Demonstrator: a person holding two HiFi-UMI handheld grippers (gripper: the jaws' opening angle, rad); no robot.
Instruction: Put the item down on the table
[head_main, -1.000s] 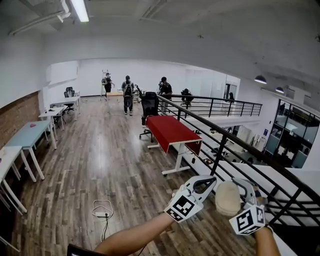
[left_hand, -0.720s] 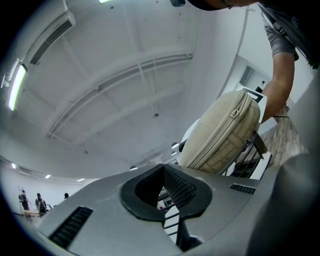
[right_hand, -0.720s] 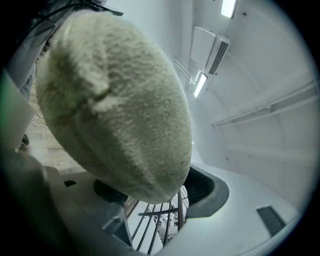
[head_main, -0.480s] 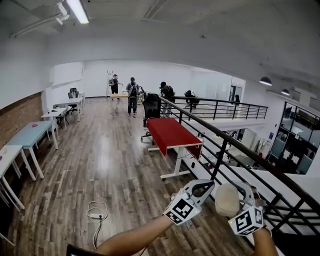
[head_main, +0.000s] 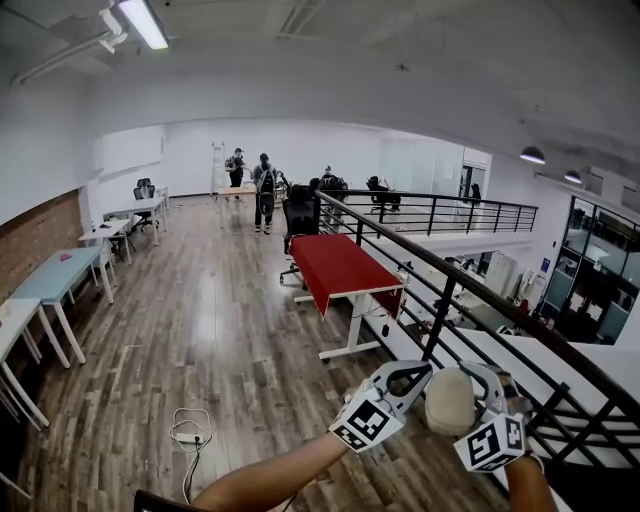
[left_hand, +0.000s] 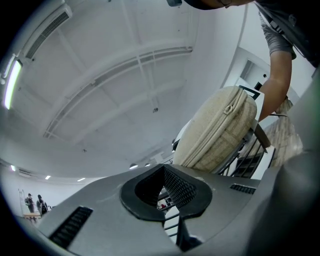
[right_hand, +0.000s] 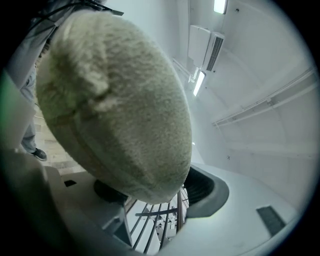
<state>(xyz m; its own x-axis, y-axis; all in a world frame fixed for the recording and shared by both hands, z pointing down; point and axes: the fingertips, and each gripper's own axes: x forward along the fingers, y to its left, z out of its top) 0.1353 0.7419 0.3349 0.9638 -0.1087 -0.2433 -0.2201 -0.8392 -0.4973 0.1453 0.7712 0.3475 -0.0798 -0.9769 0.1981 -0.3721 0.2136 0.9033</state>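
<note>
Nearest, low in the head view, the left gripper (head_main: 415, 372) had its jaws closed tip to tip with nothing between them, as its own view showed. Just to its right, the right gripper (head_main: 470, 375) was clamped on a beige zippered pouch (head_main: 450, 402), whose rounded fabric body bulged out from between the jaws and filled most of the right gripper view. The pouch hung in the air just beside the left gripper, above the wooden floor (head_main: 220, 320) and close to a black railing (head_main: 440, 270), resting on no table. A white power strip (head_main: 185, 432) lay on the floor to the left. Farther off, a red table (head_main: 345, 265) stood against the railing, with a black chair (head_main: 298, 215) behind it. Pale tables (head_main: 50, 272) lined the left wall. At the far end several people (head_main: 264, 180) stood.
</note>
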